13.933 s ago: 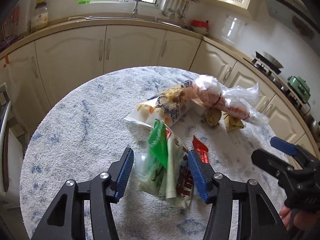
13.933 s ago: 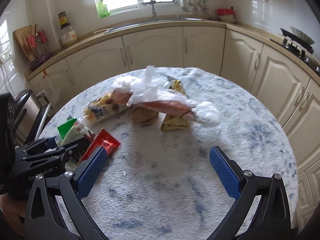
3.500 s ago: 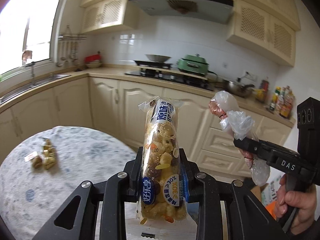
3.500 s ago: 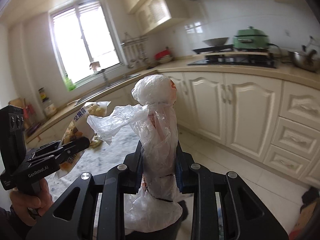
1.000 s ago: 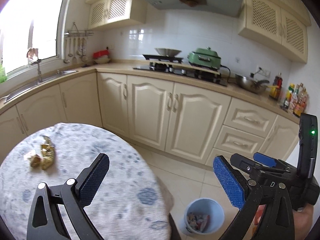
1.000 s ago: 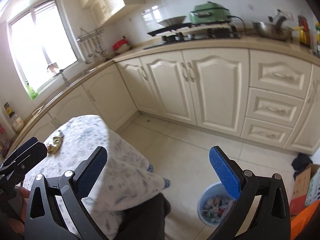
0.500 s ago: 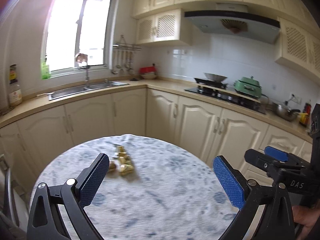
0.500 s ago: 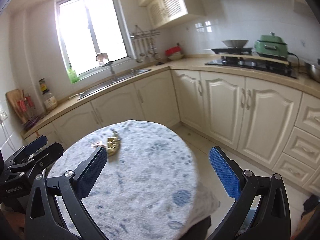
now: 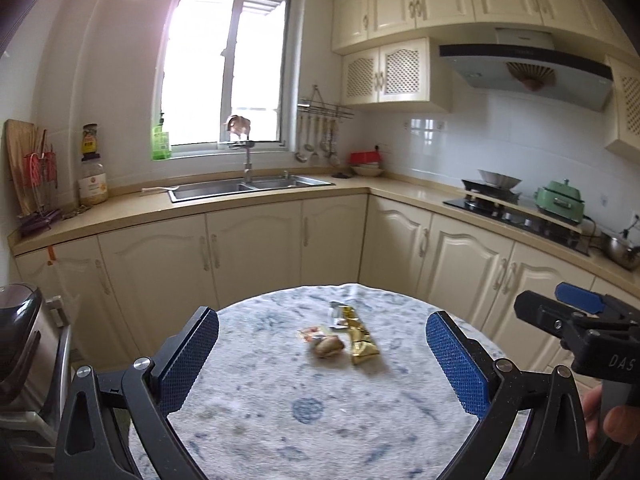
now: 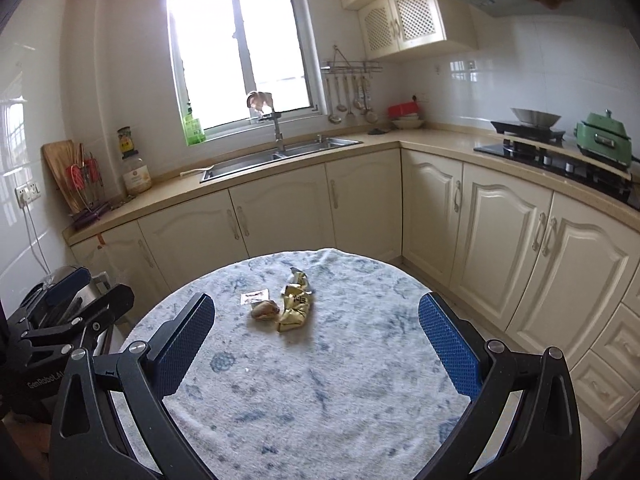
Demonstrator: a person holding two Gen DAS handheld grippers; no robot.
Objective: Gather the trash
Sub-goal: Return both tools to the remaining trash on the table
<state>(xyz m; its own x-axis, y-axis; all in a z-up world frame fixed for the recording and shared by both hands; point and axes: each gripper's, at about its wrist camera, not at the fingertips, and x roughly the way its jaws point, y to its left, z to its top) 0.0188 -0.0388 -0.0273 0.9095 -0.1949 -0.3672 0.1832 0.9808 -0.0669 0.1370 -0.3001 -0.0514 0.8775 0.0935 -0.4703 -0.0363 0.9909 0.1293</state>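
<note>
my left gripper (image 9: pixel 322 360) and right gripper (image 10: pixel 316 344) both have fingers spread wide, empty. the gold wrapper (image 10: pixel 295 307) and brown scrap (image 10: pixel 265 309) lie touching mid-frame on the round surface (image 10: pixel 360 380).

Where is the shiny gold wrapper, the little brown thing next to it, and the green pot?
gold wrapper (image 10: pixel 295 307), right wrist view, crumpled middle.
brown thing (image 10: pixel 265 309), right wrist view, its top.
green pot (image 10: pixel 605 139), right wrist view, front side.
</note>
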